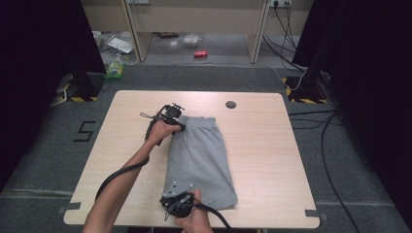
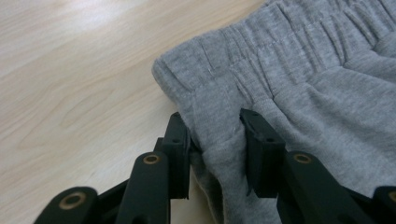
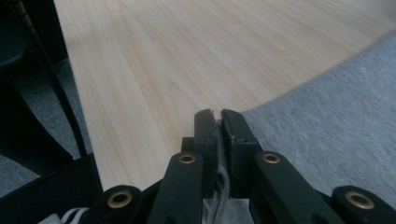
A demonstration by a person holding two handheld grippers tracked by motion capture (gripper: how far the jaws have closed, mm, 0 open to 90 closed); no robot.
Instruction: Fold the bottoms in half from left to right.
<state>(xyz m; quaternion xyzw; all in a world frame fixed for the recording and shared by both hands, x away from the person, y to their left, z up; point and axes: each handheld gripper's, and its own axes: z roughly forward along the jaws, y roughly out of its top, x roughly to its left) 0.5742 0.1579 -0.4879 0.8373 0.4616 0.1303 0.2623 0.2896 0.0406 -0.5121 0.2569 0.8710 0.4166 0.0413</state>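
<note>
Grey sweat shorts (image 1: 200,162) flat on light wood table (image 1: 272,155), folded lengthwise, elastic waistband at far end, leg hems twd near edge. L gripper (image 1: 176,121) at far-left corner of shorts, by waistband; in left gripper view (image 2: 215,140) jaws partly spread w/ a ridge of grey fabric between them, just below gathered waistband (image 2: 261,51), both jaws touching cloth. R gripper (image 1: 180,203) at near-left corner of shorts, close to table's near edge; in right gripper view (image 3: 215,122) jaws pressed nearly together, pinching thin edge of grey fabric (image 3: 336,140), bare wood beyond. Forearms in from bottom of high view. Round dark grommet (image 1: 231,104) in tabletop beyond shorts, well apart. Red can (image 1: 200,54) on floor past table.
</note>
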